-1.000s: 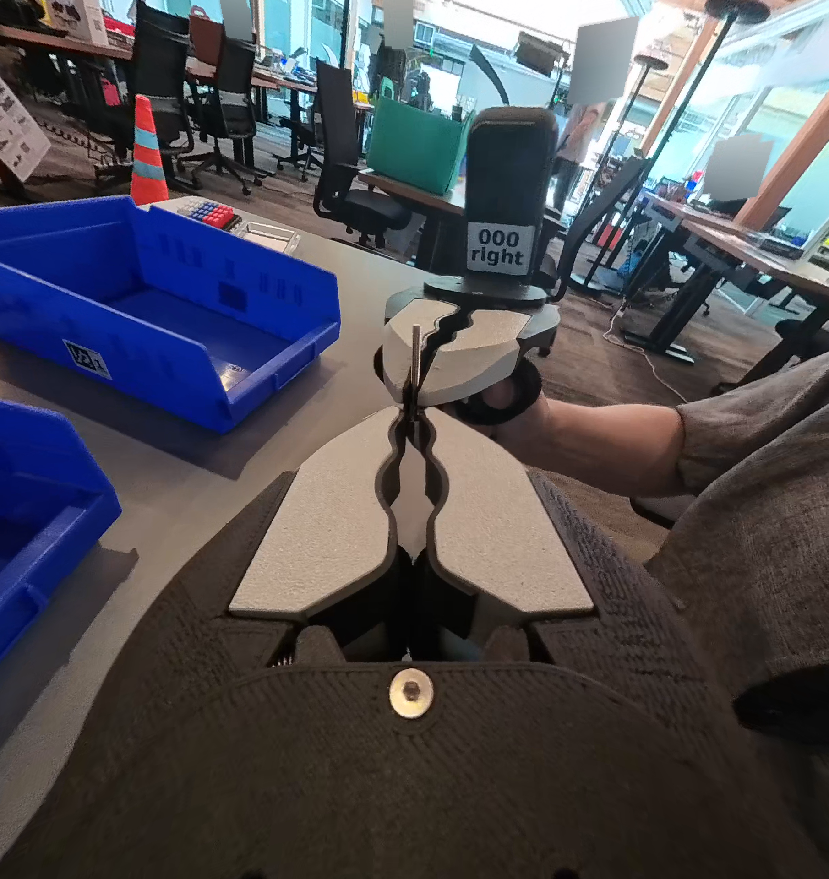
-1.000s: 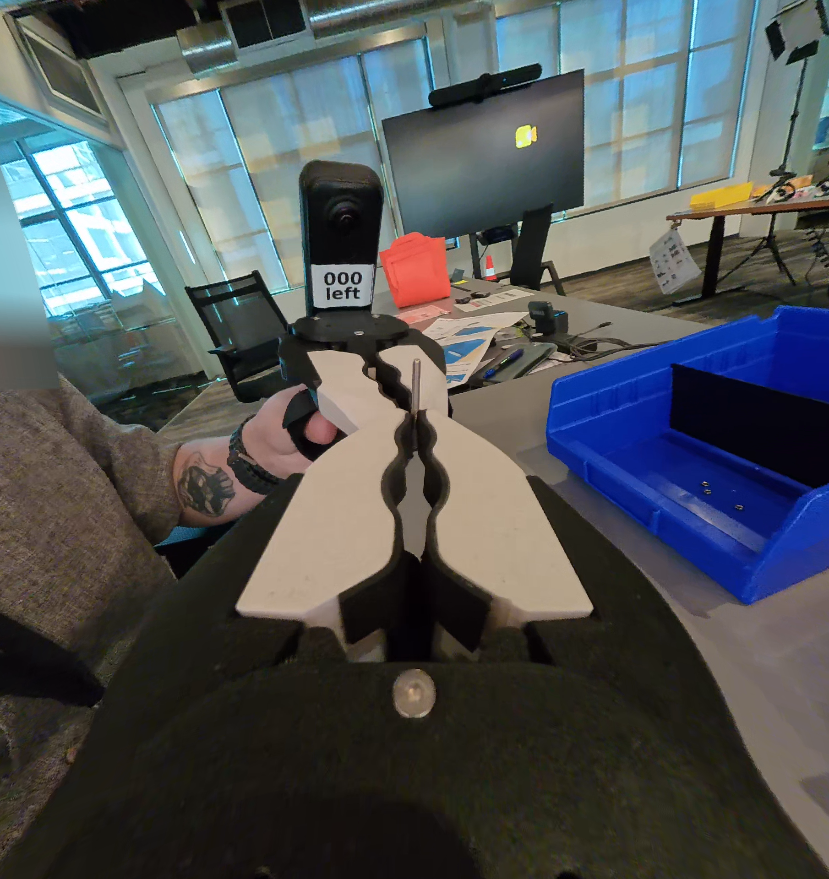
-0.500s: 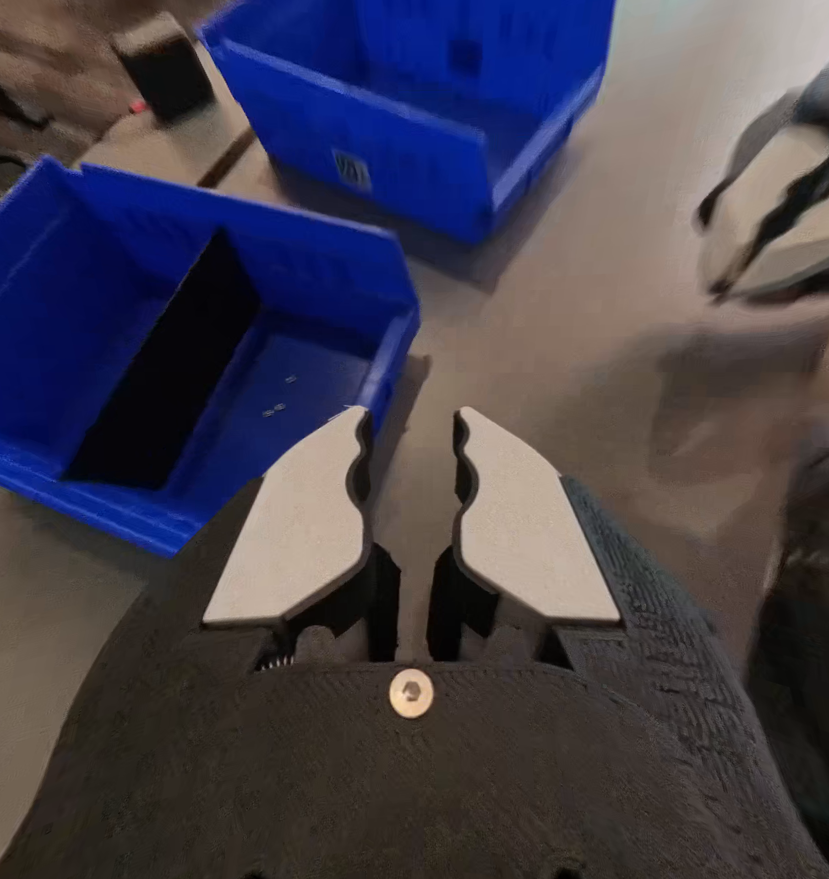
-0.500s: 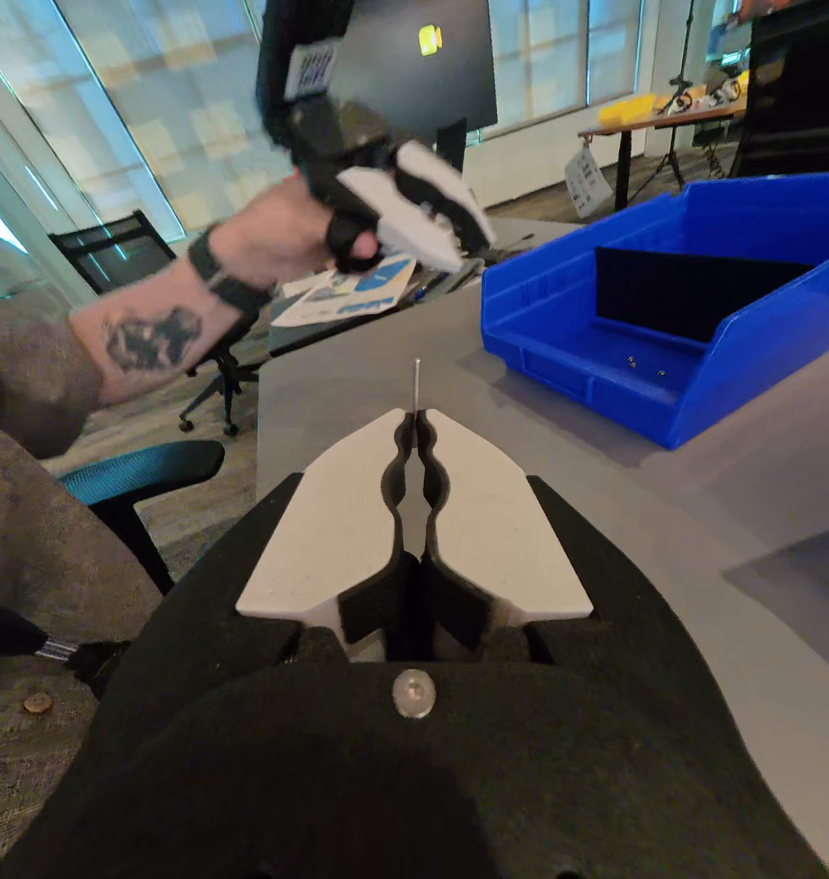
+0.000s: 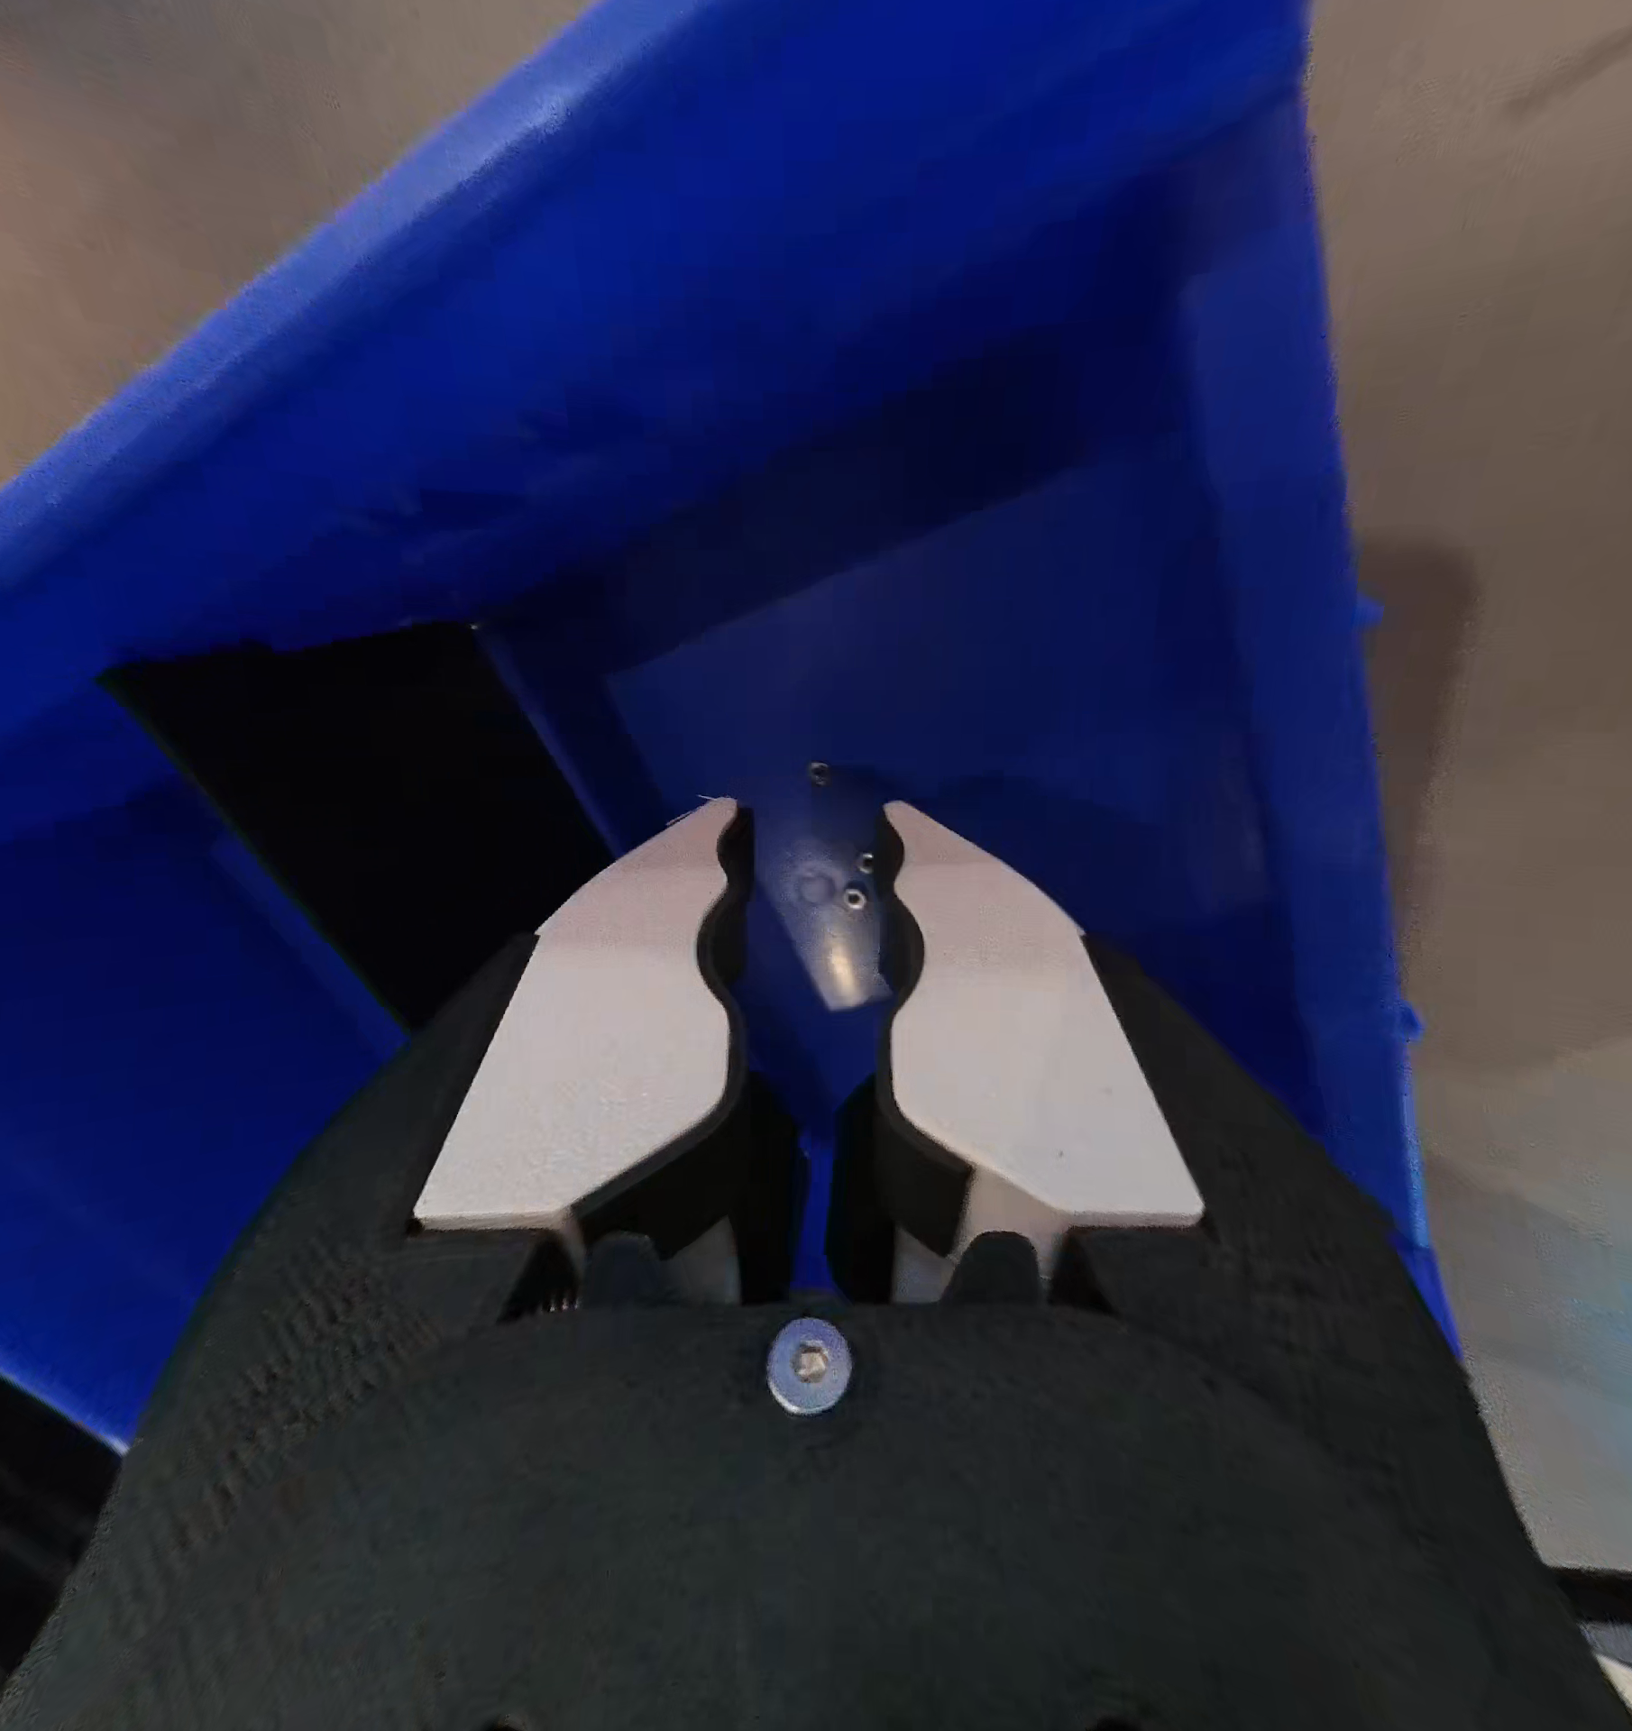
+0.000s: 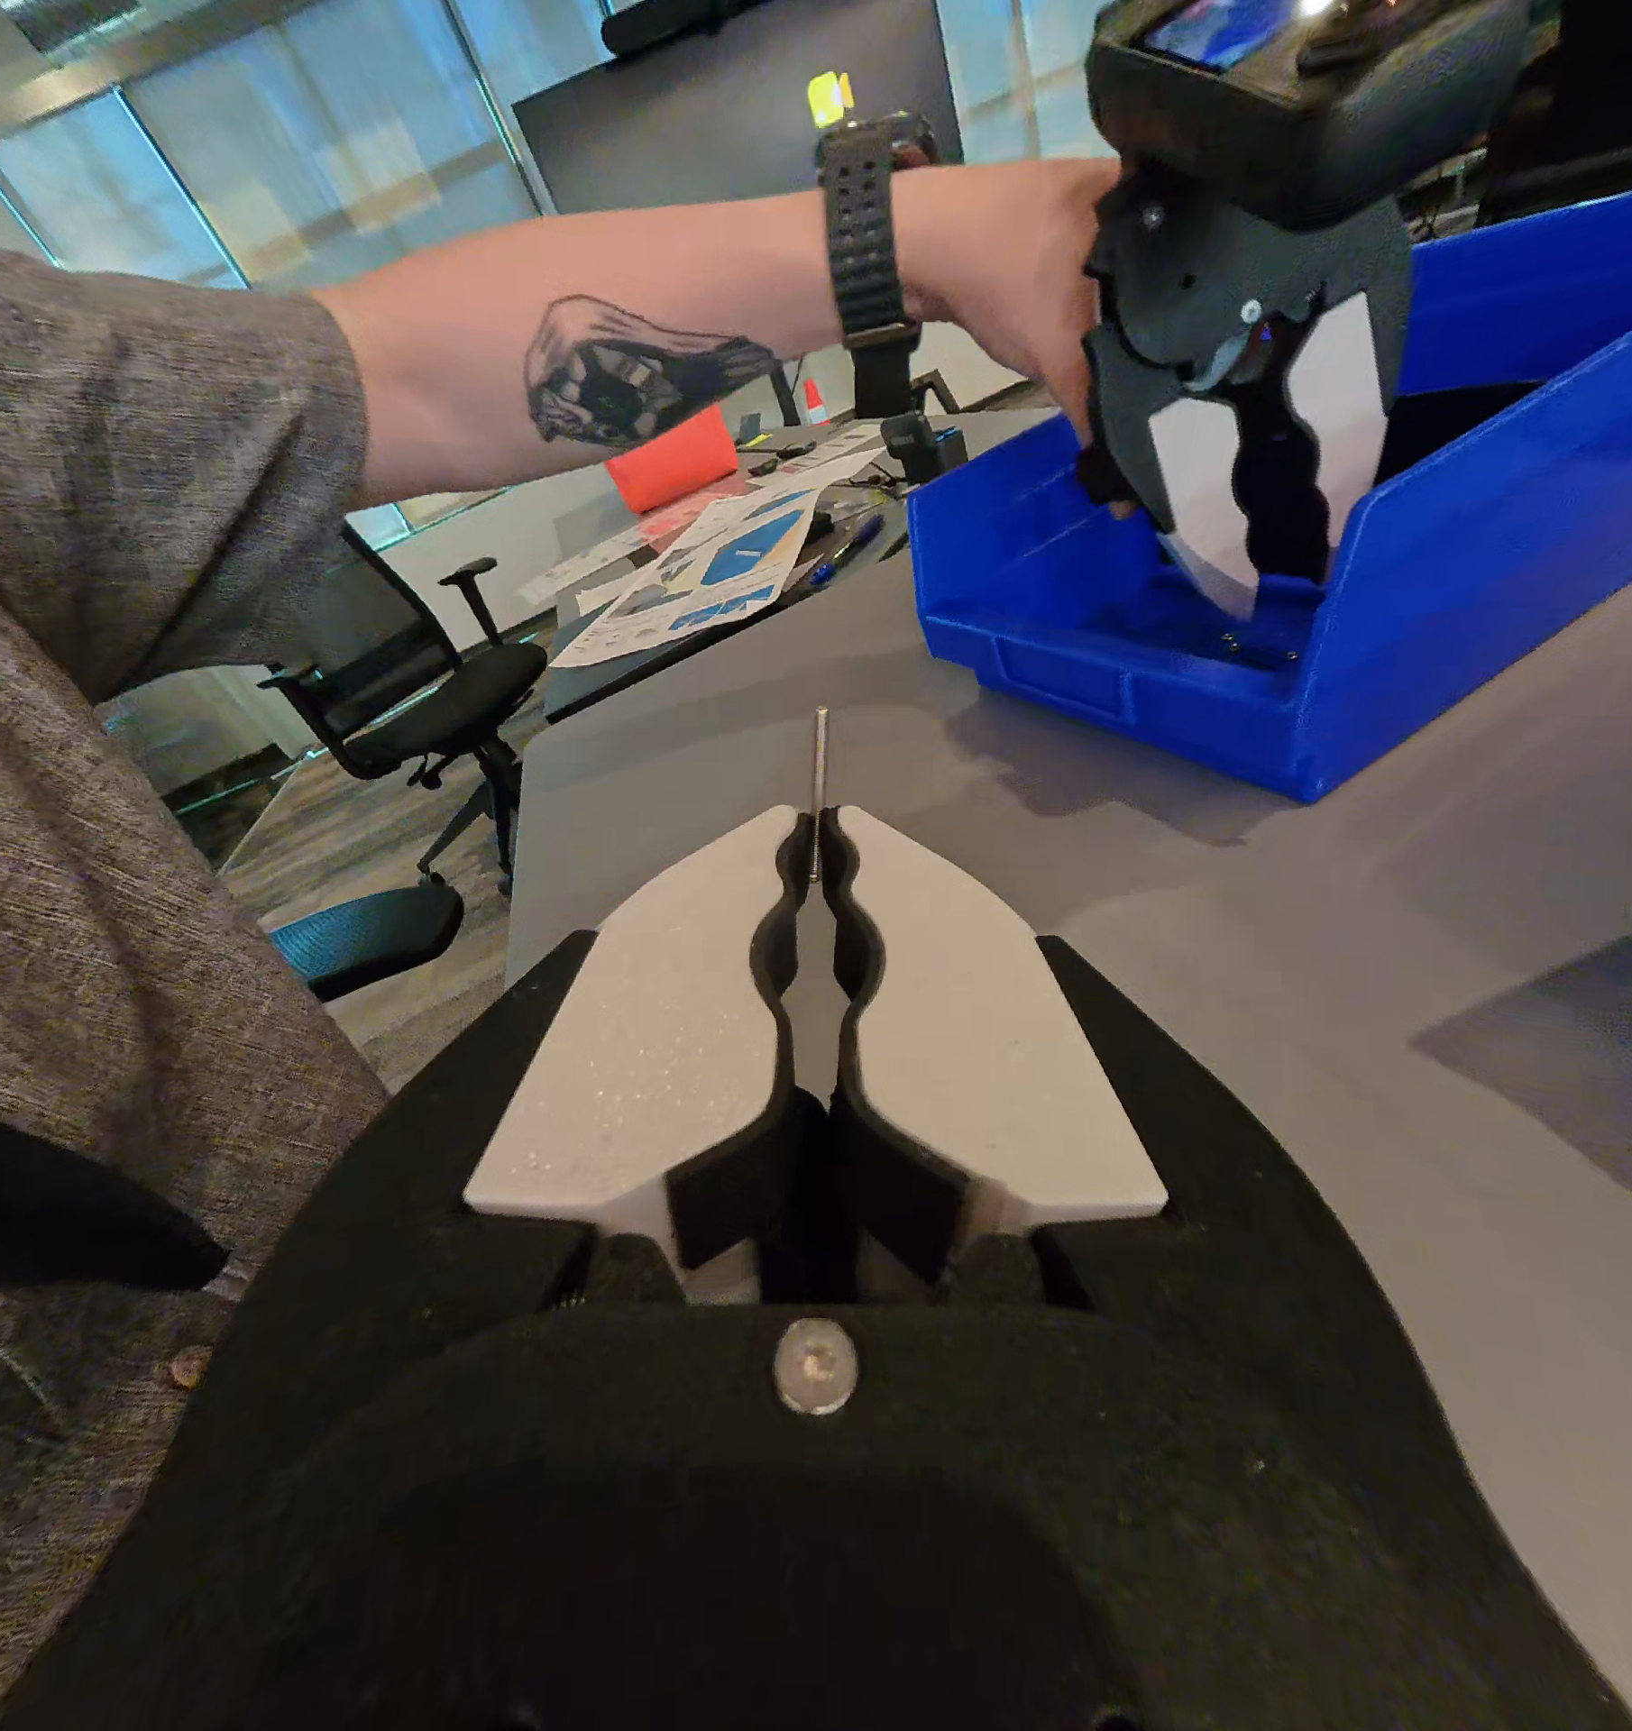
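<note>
My left gripper [image 5: 812, 806] is open and points down into a blue bin [image 5: 934, 393], just above its floor. Three small metal nuts [image 5: 854, 897] lie on the bin floor between and just past its fingertips. A black divider [image 5: 353, 787] stands in the bin to the left. In the right wrist view the left gripper [image 6: 1262, 581] reaches into the same bin [image 6: 1168, 693]. My right gripper [image 6: 820, 813] is shut on a thin metal screw [image 6: 821, 754] that sticks up past its tips, above the grey table [image 6: 1168, 937].
A person's forearm with a black watch [image 6: 864, 272] crosses the right wrist view above the table. Papers [image 6: 709, 571], a red pouch [image 6: 672, 459] and office chairs [image 6: 419, 684] lie beyond the table's far edge. A sleeve [image 6: 138, 656] fills the left side. Across from one pair of fingers to the other is roughly 25 cm.
My left gripper let go of the screw, opened, swung left and dropped into the divided blue bin. My right gripper stays shut on the screw and has moved little.
</note>
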Demonstrator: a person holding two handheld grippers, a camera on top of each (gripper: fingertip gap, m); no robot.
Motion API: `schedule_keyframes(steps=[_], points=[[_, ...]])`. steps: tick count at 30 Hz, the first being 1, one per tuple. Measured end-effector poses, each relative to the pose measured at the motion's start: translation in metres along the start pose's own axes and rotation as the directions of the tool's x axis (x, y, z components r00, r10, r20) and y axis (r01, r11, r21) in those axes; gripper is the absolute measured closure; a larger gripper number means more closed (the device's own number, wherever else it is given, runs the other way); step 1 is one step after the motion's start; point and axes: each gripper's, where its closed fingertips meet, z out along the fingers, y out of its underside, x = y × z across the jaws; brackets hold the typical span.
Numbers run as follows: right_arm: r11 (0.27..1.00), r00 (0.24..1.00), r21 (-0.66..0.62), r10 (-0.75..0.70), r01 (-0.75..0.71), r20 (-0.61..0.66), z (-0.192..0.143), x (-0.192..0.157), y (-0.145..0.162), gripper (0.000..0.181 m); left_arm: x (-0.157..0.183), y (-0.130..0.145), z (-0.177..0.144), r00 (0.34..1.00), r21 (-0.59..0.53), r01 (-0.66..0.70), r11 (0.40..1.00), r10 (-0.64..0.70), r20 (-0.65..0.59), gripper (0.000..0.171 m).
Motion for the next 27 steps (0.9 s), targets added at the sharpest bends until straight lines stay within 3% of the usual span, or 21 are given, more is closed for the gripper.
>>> schedule_keyframes(steps=[9,27], points=[[0.998,0.999,0.043,0.042,-0.043,0.026,-0.004,0.011,-0.007,0.179,0.003,0.002,0.024,0.998,-0.036,-0.003,0.999,0.001,-0.057,0.145],[0.998,0.998,0.041,0.049,-0.051,0.044,-0.005,0.006,-0.007,0.179,0.003,0.001,0.027,0.991,0.024,0.059,0.998,-0.056,-0.122,0.159]])
